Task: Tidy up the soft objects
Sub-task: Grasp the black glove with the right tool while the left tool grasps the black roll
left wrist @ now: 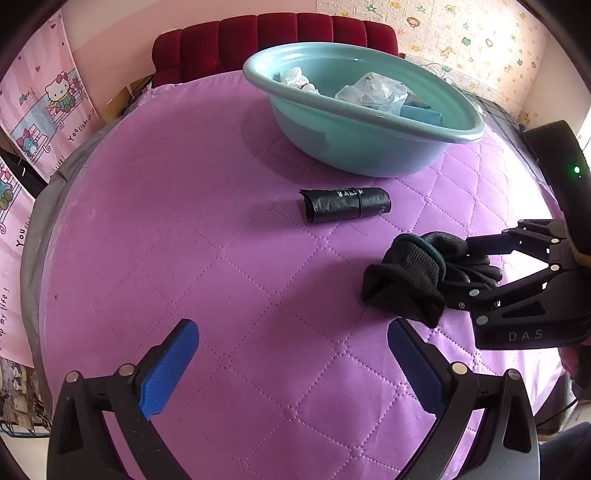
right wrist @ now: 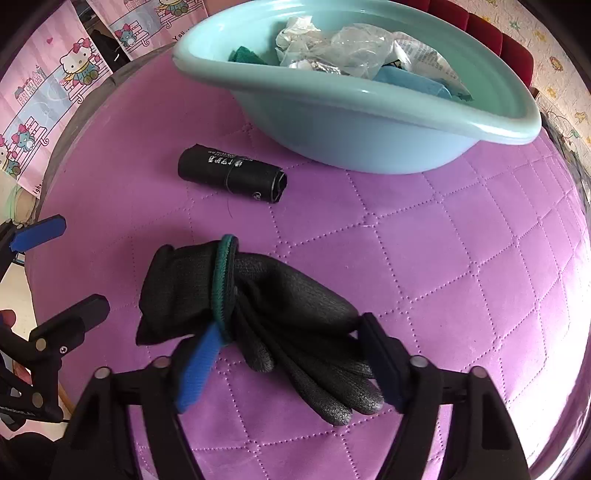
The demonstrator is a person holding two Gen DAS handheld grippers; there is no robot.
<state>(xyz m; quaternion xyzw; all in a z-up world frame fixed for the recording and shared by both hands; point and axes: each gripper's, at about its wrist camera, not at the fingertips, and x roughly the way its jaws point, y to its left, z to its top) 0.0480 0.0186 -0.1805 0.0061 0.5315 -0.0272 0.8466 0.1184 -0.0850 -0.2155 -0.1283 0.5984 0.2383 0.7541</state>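
Note:
A bundle of black knit gloves (right wrist: 280, 306), bound by a green cuff band, lies on the purple quilt (right wrist: 443, 258). My right gripper (right wrist: 291, 343) straddles the bundle from above, and both pads touch the fabric on either side. In the left wrist view the same gloves (left wrist: 406, 277) sit at the right, with the right gripper (left wrist: 458, 269) closed around their finger end. My left gripper (left wrist: 291, 362) stands open over bare quilt with nothing between its blue pads. A black roll of bags (left wrist: 345, 205) lies between the gloves and a teal basin (left wrist: 369, 118).
The basin (right wrist: 369, 107) holds crumpled clear plastic, white wrapping and blue and green cloths. A red padded headboard (left wrist: 277, 33) stands behind it. Cartoon posters hang on the left wall. The quilt falls away at its left edge, where the left gripper (right wrist: 62, 269) shows.

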